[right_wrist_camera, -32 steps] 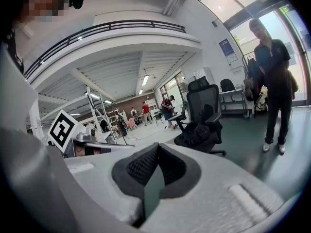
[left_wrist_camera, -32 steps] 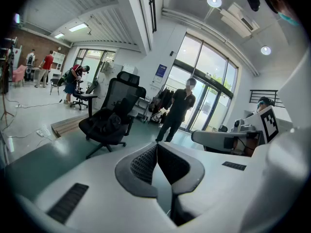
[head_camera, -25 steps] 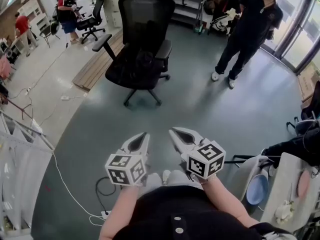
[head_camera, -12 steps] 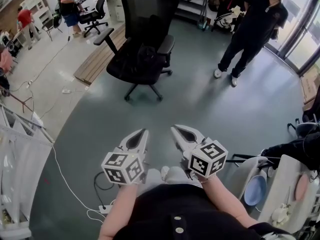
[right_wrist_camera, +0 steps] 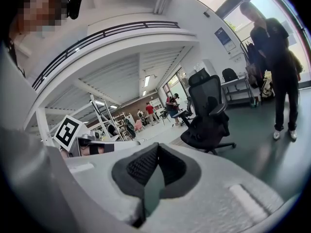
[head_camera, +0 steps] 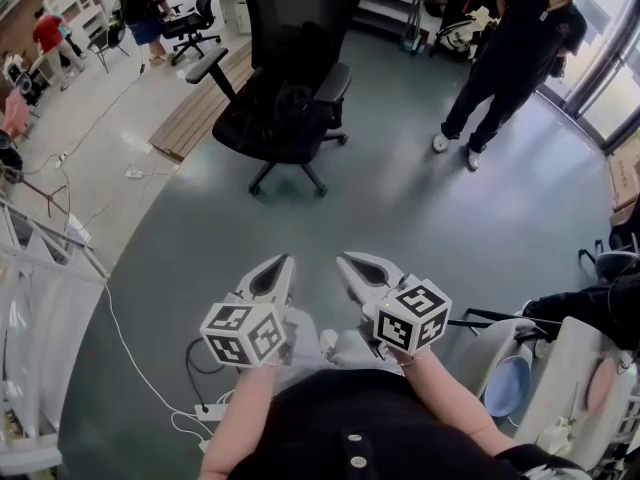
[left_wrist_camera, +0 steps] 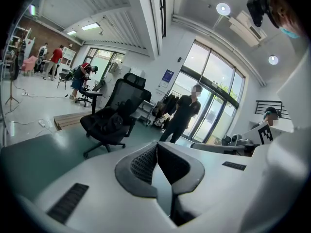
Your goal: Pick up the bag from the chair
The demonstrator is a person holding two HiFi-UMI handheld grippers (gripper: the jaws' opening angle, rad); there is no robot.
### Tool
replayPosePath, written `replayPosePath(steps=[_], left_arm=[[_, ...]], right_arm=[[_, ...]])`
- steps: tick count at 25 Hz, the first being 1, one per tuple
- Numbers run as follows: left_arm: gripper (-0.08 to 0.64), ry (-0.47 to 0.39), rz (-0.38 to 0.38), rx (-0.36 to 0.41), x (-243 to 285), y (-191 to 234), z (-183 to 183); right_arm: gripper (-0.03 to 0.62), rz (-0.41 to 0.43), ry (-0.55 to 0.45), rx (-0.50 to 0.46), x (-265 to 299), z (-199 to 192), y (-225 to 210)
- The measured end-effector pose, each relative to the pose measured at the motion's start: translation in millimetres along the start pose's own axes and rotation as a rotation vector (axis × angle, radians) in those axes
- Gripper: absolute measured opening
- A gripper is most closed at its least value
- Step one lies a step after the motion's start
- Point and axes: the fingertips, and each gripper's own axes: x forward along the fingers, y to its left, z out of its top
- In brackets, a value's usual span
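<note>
At nine o'clock of the head view, a white cable (head_camera: 128, 363) snaking over the grey-green floor (head_camera: 420, 208); at ten o'clock, a low wooden platform (head_camera: 198, 108). Toward twelve o'clock, a black mesh office chair (head_camera: 300, 18) on castors, with the bag (head_camera: 292, 103), dark and slumped, on its seat against the backrest.

Low at six o'clock, just left of centre, the left gripper (head_camera: 286, 260): clenched, tips pressed together, nothing between them, aimed toward one o'clock. Just beside it on the right, the right gripper (head_camera: 343, 260), likewise closed tip to tip and empty, aimed toward eleven o'clock. Both well apart from the bag, with floor between: bag at about twelve o'clock from the left claw, eleven o'clock from the right.

In the left gripper view, chair and bag at ten o'clock beyond the closed tips. In the right gripper view, chair at two o'clock, the bag too dark to pick out.

At two o'clock of the head view, a standing person (head_camera: 510, 48) in dark clothes; at four o'clock, a white table (head_camera: 565, 358) with a blue dish (head_camera: 503, 386) beside it.
</note>
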Motion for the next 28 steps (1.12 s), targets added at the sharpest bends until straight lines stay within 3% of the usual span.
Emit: replayPosePath(steps=[9,21,28], left_arm=[[0.020,0.016,-0.004,-0.019,43.6,52.3,19.7],[0.020,0.025,-0.076,0.033,122.1,176.2,144.9],[0.020,0.095,-0.138,0.086,160.3,223.6,180.4]], right_arm=[[-0.003,-0.036,0.029,0.002,59.5,9.7,-35.7],[-0.002,-0.097,-0.036,0.018,220.6,90.4,-69.6],[-0.002,-0.171,-0.046,0.036,280.5,114.4,-88.9]])
